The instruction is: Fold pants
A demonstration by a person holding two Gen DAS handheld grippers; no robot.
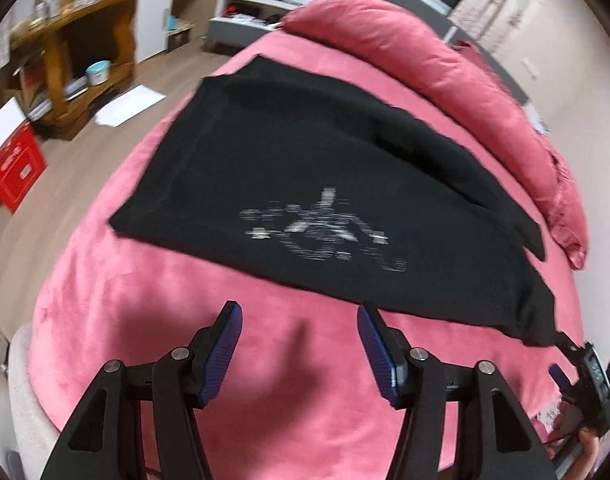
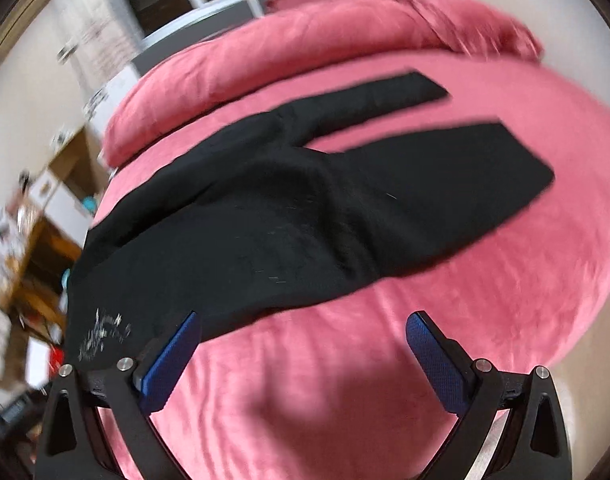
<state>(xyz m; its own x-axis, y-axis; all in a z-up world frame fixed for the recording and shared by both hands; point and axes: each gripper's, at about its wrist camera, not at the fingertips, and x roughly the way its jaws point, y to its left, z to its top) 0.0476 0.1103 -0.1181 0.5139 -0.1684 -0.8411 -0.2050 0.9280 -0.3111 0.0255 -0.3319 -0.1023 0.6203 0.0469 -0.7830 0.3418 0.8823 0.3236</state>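
Though blurred (unreadable), white print marks black pants.

I see black pants with a pale grey-white print, blurred beyond reading, on one leg, spread over a bed covered in a plain deep pink, velvety blanket. The pillows along the bed's far edge are the same pink. My left gripper is matte black with blue ribbed pads and silver pivot pins; my right gripper matches it, black frame with blue textured pads. Past the bed's side, I see a light brown wood-grain floor, a warm brown wooden shelf unit, a red box with white markings, and a white sheet on the floor.
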